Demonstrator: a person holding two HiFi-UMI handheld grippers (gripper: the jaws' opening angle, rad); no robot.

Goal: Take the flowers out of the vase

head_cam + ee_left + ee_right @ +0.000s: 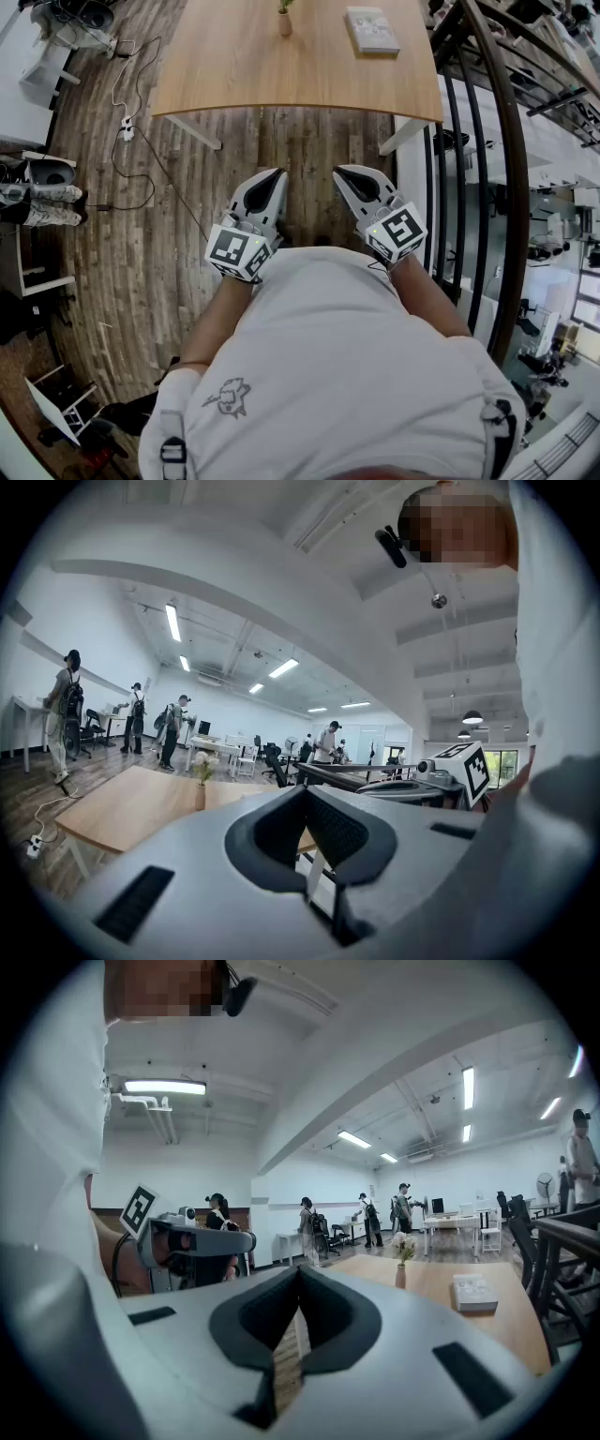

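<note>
With left gripper (273, 180) and right gripper (344, 176) fingers (362, 188) clenched empty, well short of the bench (234, 70), step closer, spread one pair, then pinch the flowers (284, 4) by their stems just above the vase (284, 23) far across it.

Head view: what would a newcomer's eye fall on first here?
The left gripper and the right gripper hang side by side over the wooden floor, fingers together and empty. Ahead, a small vase with flowers stands on the wooden table, a book to its right.
</note>
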